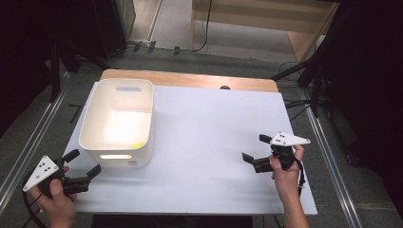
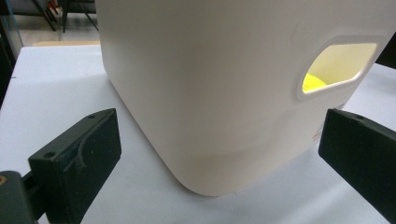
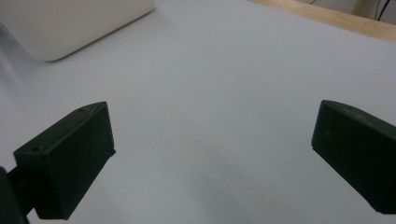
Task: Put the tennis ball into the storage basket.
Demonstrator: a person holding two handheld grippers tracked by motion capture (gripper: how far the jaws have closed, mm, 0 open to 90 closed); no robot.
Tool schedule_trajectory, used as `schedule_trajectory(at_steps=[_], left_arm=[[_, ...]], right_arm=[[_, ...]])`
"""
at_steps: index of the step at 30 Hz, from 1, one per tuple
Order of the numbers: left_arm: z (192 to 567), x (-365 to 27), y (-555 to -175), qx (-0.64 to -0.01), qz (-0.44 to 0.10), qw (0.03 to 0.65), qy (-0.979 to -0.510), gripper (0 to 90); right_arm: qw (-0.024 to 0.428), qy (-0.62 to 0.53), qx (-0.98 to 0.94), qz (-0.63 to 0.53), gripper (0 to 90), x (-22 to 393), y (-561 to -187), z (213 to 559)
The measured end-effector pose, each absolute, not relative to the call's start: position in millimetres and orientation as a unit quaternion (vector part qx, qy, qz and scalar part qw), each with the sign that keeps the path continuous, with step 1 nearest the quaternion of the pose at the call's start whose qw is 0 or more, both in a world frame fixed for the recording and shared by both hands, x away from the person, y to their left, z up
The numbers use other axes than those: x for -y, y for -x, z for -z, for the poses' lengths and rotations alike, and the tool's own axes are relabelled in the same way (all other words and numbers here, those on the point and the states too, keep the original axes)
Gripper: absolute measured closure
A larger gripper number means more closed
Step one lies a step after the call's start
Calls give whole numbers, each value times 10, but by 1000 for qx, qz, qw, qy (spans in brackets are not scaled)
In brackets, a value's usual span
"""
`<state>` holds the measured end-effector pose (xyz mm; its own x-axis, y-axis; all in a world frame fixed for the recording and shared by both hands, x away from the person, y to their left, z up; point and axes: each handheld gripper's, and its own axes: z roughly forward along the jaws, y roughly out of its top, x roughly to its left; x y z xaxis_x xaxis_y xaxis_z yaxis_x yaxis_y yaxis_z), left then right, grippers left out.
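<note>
On the white table (image 1: 204,142): one cream bin (image 1: 119,121) at far left, a yellow item (image 2: 314,83) already inside; left hand-held gripper (image 1: 81,167) empty, jaws spread just beside its near corner; right hand-held gripper (image 1: 256,148) empty, jaws spread, well apart; work judged near-finished.

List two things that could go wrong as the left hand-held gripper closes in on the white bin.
1. The left hand-held gripper faces the white bin at a rounded corner; the open jaws could slip off the smooth wall.
2. A nudge may slide the bin across the white tabletop and jostle the yellow object glimpsed through the handle slot.
</note>
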<state>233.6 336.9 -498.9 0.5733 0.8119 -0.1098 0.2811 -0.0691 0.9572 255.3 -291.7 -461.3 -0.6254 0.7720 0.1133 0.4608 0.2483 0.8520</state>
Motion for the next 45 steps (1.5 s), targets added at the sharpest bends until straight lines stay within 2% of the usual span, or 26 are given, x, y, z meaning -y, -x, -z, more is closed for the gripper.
schedule_trajectory(at_steps=[10, 32, 45], left_arm=[[4989, -3367, -2335, -396, -242, 554, -691, 0], [4989, -3376, -2332, -397, -239, 558, -689, 0], [4988, -3386, -2334, -397, -237, 559, -688, 0]], right_arm=[[176, -426, -752, -471, 0, 3264, -2399, 4768], [181, -473, -705, -496, 0, 3677, -2081, 5076], [200, -495, -667, -520, 0, 3930, -1849, 5167]])
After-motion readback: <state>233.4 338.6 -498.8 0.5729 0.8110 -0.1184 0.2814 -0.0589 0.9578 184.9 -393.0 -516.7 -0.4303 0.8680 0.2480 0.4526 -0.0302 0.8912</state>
